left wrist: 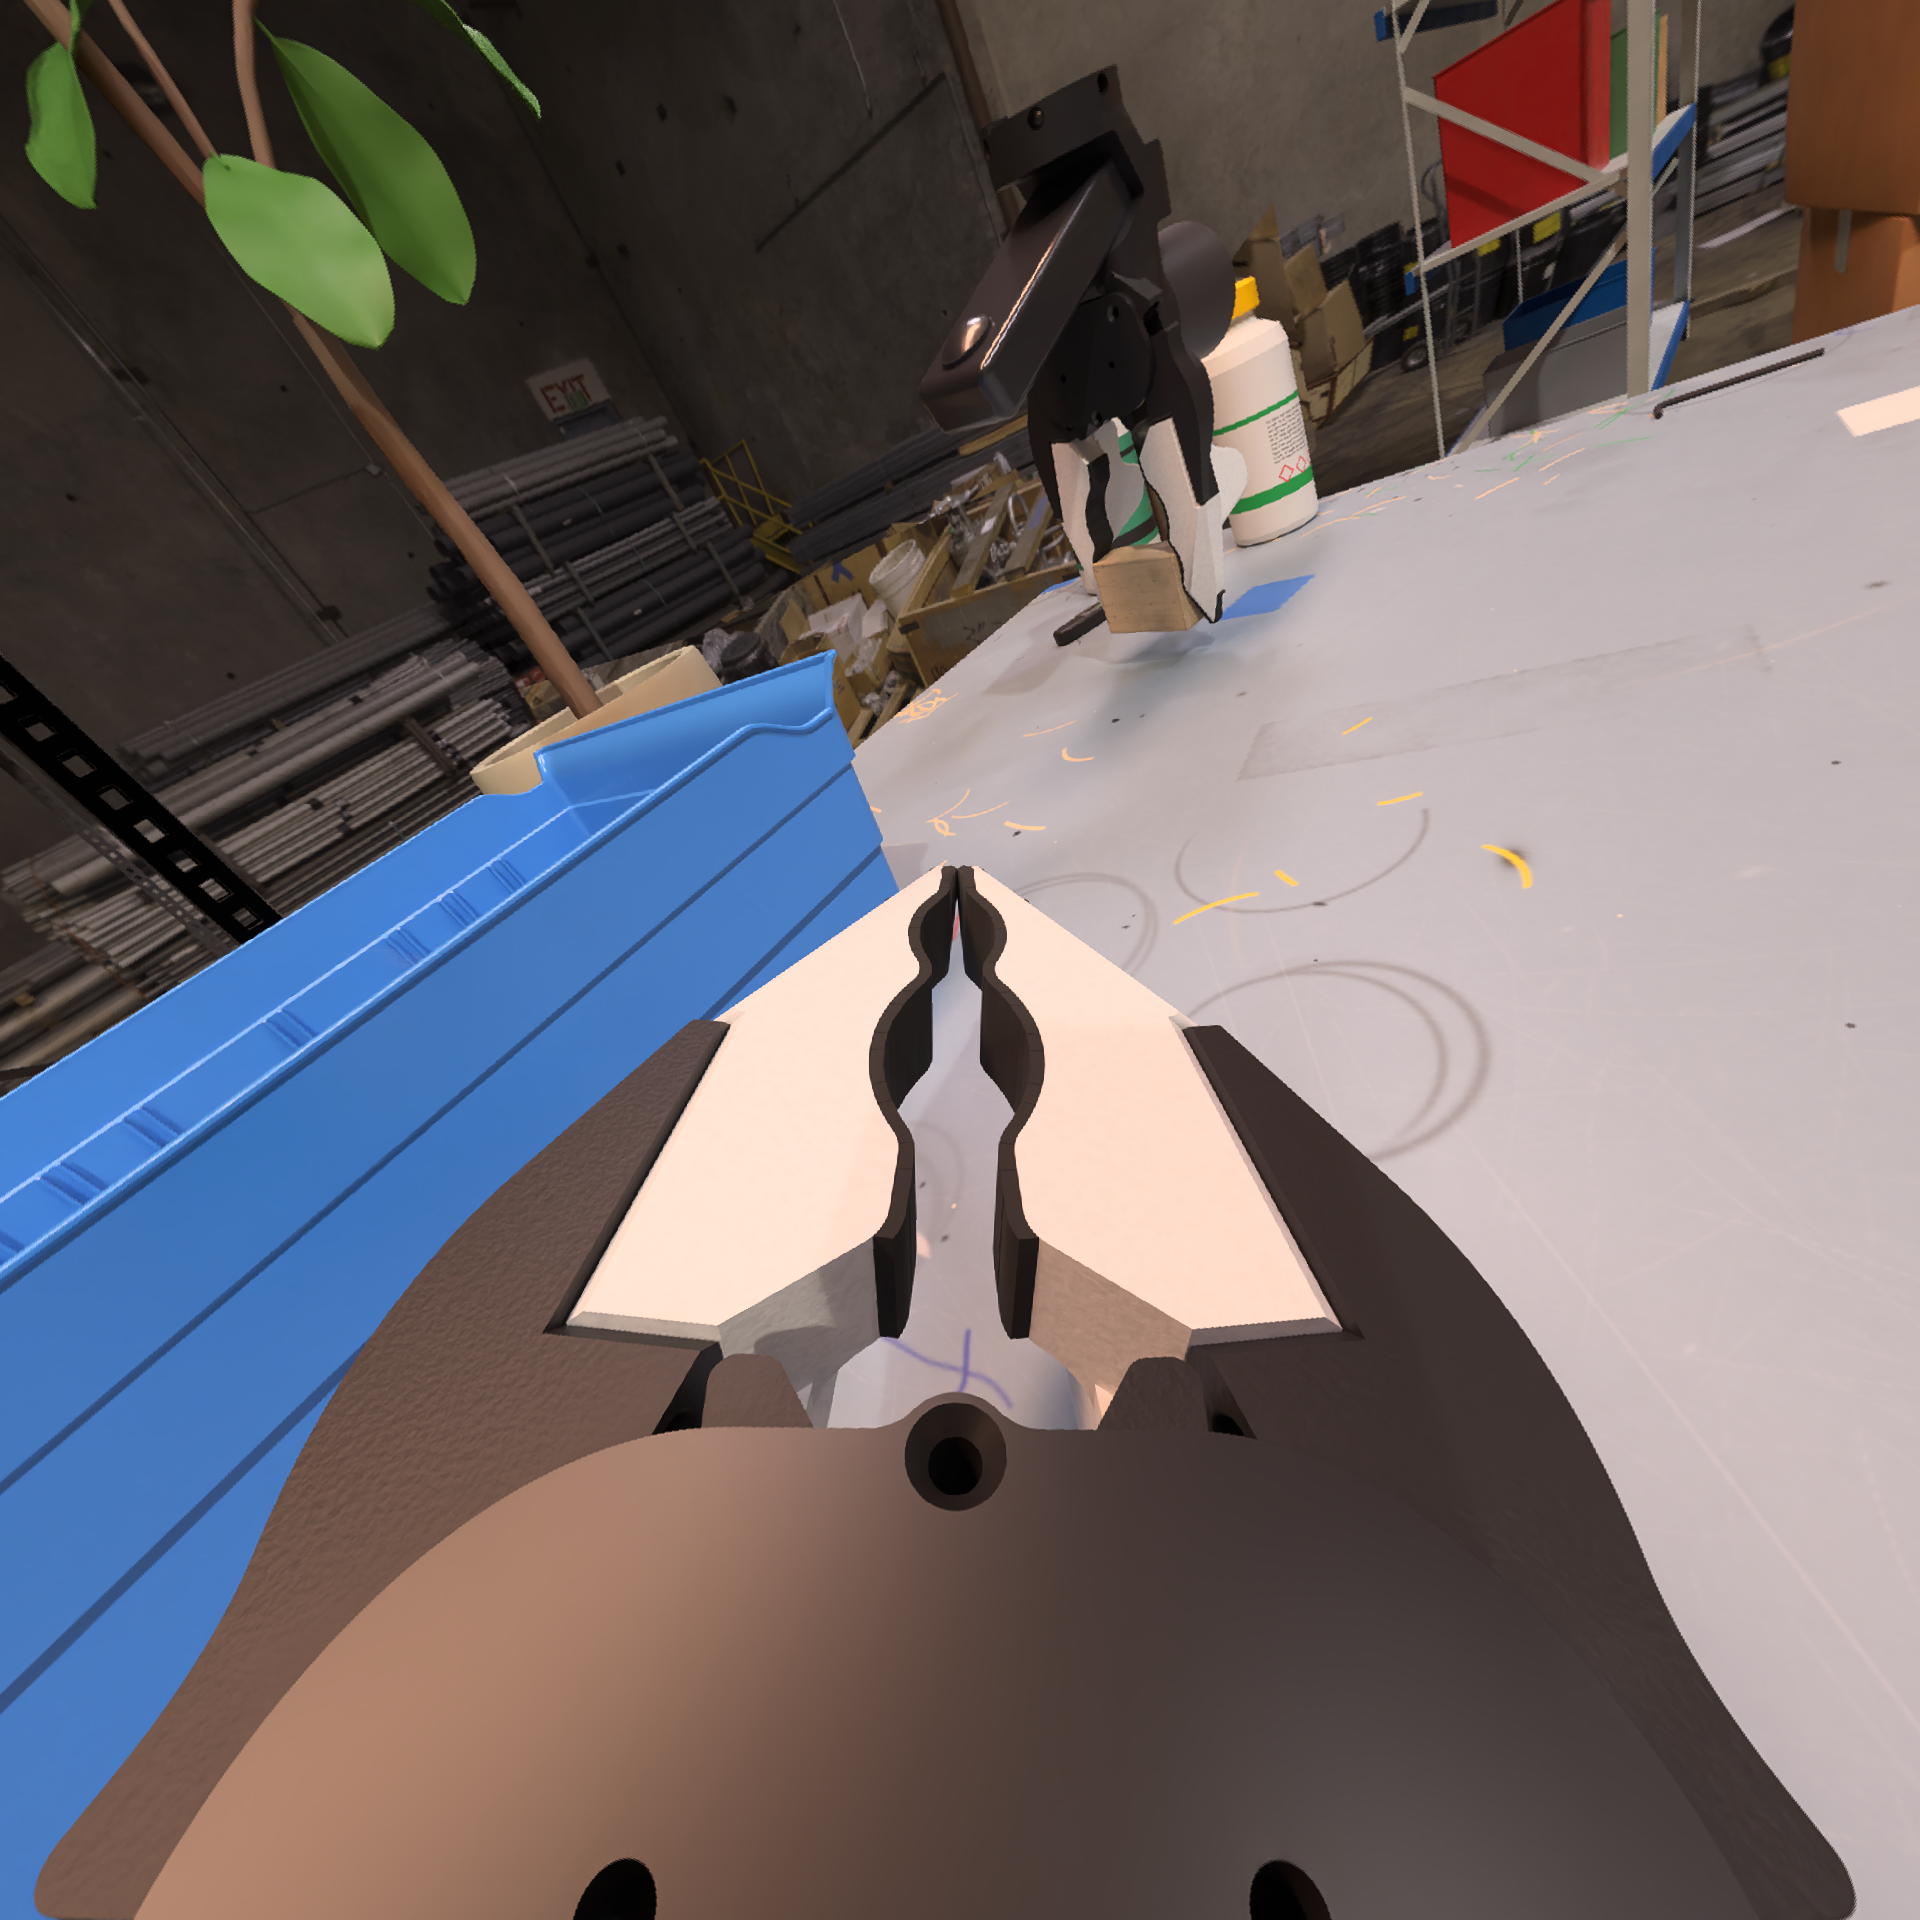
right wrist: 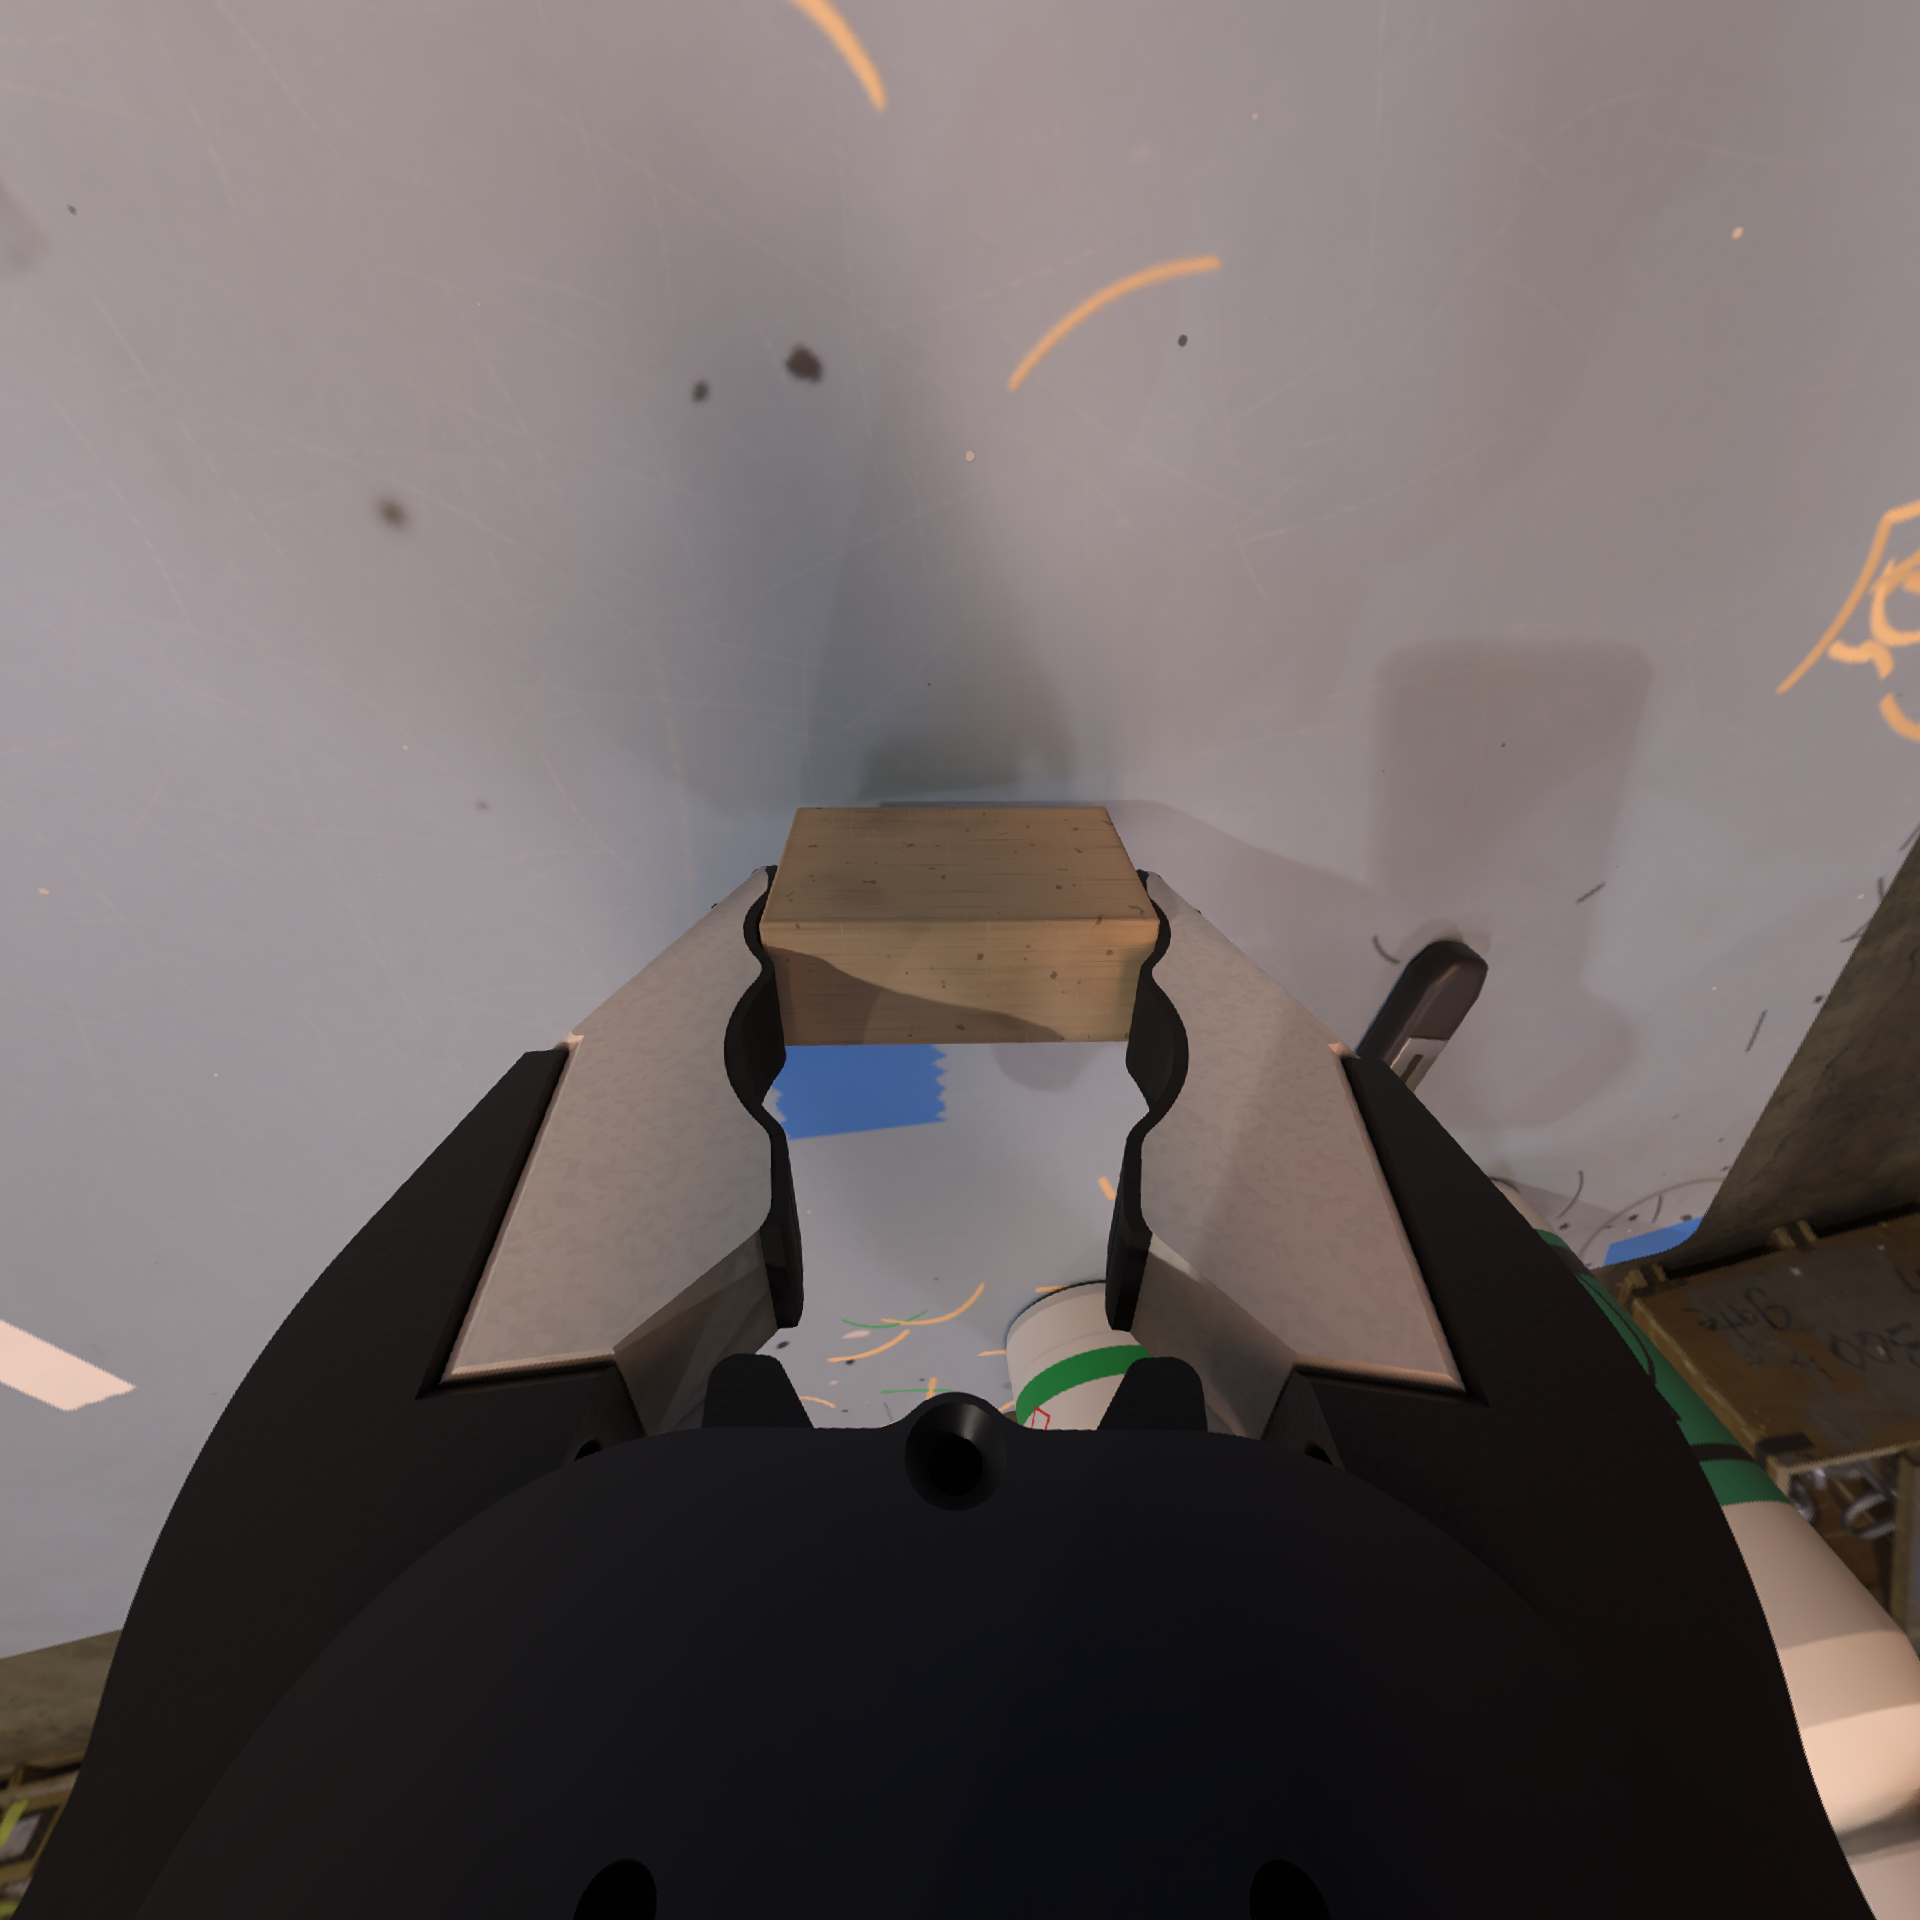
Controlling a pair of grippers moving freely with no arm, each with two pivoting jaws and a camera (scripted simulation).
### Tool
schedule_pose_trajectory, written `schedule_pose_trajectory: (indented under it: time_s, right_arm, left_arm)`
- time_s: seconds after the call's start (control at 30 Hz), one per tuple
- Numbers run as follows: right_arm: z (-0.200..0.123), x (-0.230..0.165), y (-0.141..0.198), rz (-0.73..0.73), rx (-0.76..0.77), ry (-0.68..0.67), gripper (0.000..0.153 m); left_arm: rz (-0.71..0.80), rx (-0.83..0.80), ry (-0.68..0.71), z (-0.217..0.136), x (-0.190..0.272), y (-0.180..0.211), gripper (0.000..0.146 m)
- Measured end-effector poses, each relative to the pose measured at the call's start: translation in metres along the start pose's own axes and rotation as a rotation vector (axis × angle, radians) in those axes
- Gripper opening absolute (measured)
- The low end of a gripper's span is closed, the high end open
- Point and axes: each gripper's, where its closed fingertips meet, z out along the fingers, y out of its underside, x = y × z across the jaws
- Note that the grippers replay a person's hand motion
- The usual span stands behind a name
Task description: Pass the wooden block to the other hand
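The wooden block [right wrist: 956, 925] is a pale tan cuboid held between the fingertips of my right gripper [right wrist: 956, 904], which is shut on it just above the grey table. In the left wrist view the same block [left wrist: 1143, 597] hangs in the black right gripper [left wrist: 1148, 582] at the far side of the table. My left gripper [left wrist: 958, 878] is brown with white fingers; its tips are closed together and empty, low over the table next to the blue bin, well short of the block.
A blue plastic bin [left wrist: 416, 1039] stands against the left gripper's left side. A white bottle with green bands [left wrist: 1262, 436] stands behind the block. A small dark flat object [right wrist: 1423, 1003], blue tape [right wrist: 862, 1091], a potted plant [left wrist: 312, 229] and the table's far edge [left wrist: 987, 644] are around.
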Motion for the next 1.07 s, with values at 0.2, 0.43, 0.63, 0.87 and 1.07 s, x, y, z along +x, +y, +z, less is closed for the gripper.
schedule_pose_trajectory:
  time_s: [0.2, 0.43, 0.63, 0.87, 1.07]
  right_arm:
    - [0.007, -0.003, 0.0, -0.015, -0.025, -0.016, 0.066]
    - [0.009, -0.005, 0.001, -0.011, -0.031, -0.026, 0.066]
    - [0.009, -0.005, 0.002, -0.014, -0.032, -0.022, 0.066]
    - [0.004, -0.007, 0.007, -0.018, -0.041, -0.014, 0.066]
    - [-0.012, -0.006, 0.012, -0.004, -0.042, 0.013, 0.066]
  left_arm:
    - [0.0, 0.0, 0.009, 0.0, 0.001, 0.0, 0.0]
    - [-0.002, -0.004, 0.021, 0.0, 0.003, 0.001, 0.0]
    - [0.0, -0.011, 0.032, 0.0, 0.005, 0.002, 0.0]
    - [-0.004, -0.017, 0.046, 0.0, 0.007, 0.003, 0.0]
    - [-0.003, -0.022, 0.055, 0.001, 0.008, 0.003, 0.0]
